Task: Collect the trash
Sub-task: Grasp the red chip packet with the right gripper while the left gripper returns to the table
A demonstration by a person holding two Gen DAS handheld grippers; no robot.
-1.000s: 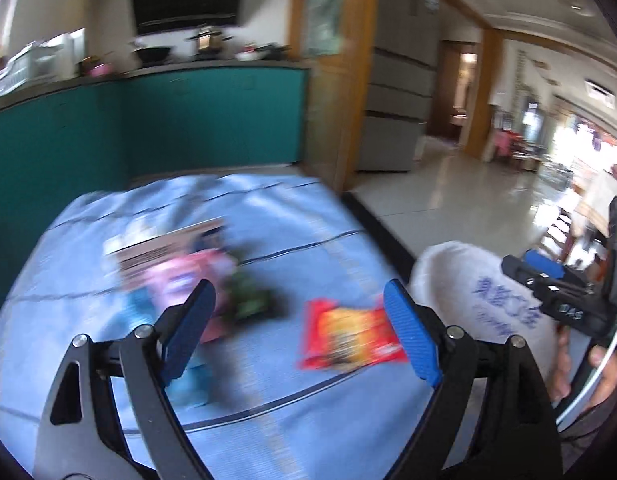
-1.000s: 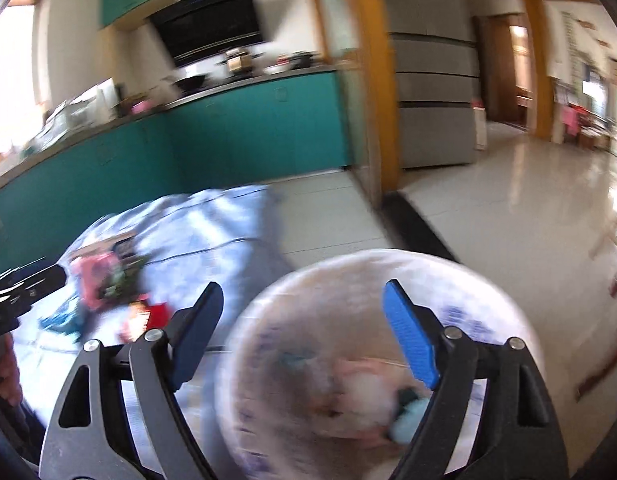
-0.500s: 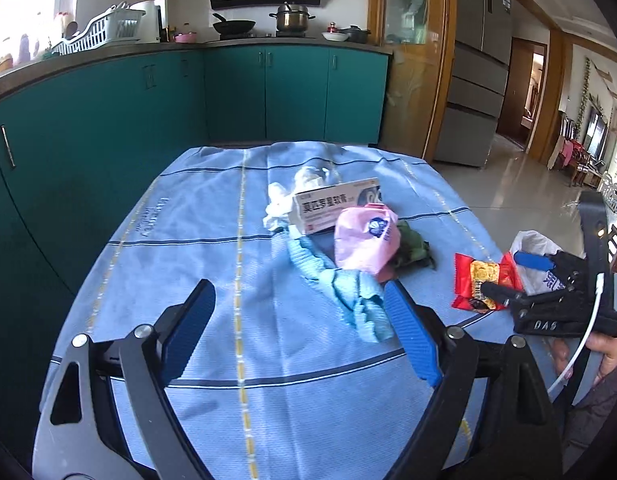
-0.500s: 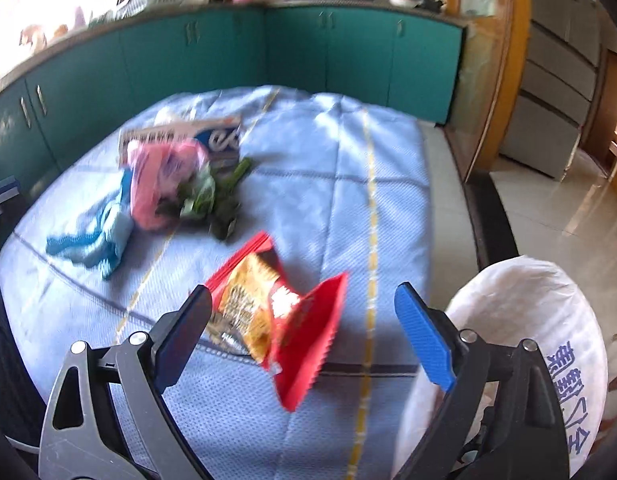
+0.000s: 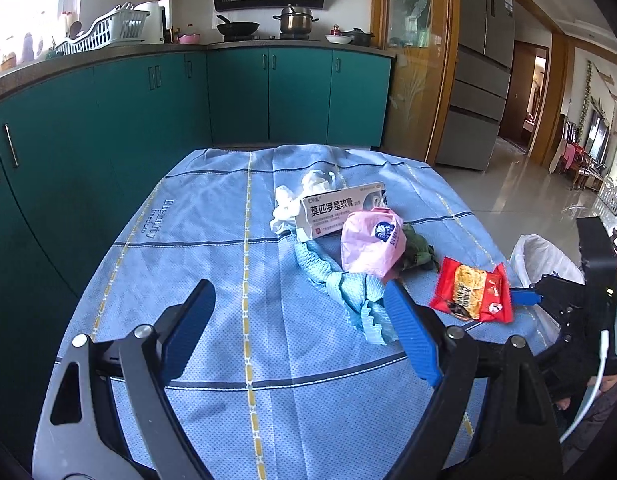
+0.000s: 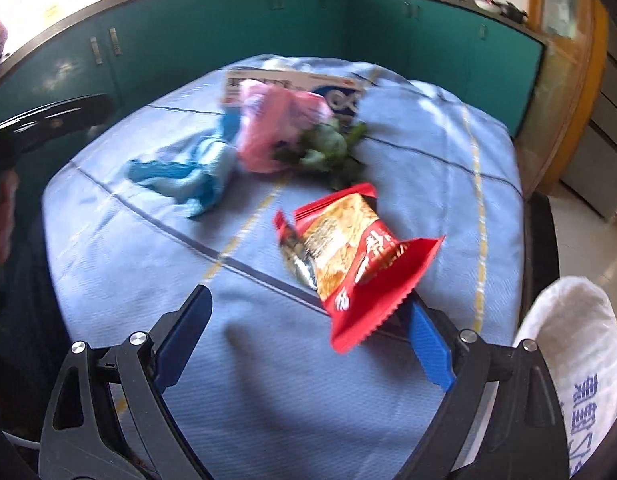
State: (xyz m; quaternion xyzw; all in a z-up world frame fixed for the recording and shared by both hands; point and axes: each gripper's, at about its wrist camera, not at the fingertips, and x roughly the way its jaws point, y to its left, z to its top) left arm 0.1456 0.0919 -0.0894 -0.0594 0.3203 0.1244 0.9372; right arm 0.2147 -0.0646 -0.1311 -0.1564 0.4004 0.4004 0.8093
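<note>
- Where the red wrapper (image 6: pixel 348 256) lay on the blue cloth (image 6: pixel 148 280), near the edge beside the white bag (image 6: pixel 576 360), its long axis ran from the far left down toward the right gripper's (image 6: pixel 304 340) right-hand finger, its torn flap overlapping that pad.
- The right gripper was nearer by far; its jaws had just been opening and stood wide, gripping nothing.
- The left gripper (image 5: pixel 304 328) gaped wide and empty, facing the blue rag (image 5: pixel 348 284) and pink bag (image 5: pixel 372 240).
</note>
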